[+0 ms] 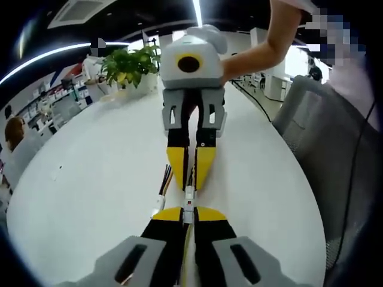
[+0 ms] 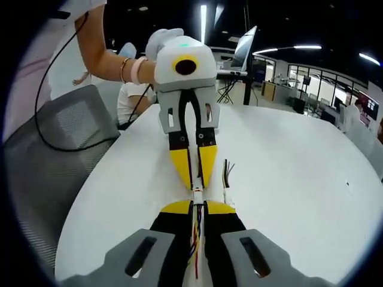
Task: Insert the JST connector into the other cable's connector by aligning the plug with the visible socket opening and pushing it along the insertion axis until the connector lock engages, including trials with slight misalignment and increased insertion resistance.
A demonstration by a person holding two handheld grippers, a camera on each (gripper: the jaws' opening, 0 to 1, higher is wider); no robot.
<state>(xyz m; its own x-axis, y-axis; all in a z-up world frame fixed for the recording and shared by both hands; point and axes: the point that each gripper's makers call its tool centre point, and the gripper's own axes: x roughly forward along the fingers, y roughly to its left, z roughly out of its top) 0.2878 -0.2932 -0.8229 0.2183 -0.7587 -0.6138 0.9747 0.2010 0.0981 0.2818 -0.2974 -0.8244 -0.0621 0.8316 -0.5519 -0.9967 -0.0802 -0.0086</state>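
Two tools (image 1: 188,214) (image 2: 199,206) tip to tip, connectors (image 1: 188,198) between.

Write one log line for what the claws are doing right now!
left claw: shut on cable | right claw: shut on cable | white connectors: meeting tip to tip, lock unclear | table: spare wires beside

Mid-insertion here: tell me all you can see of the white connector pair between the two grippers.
The white connector pair sits small, seemingly plastic, just above the white table, bridging the tips of the left gripper and right gripper, both shut on it. Coloured wires trail back between the right jaws. Whether the lock has engaged is too small to tell.
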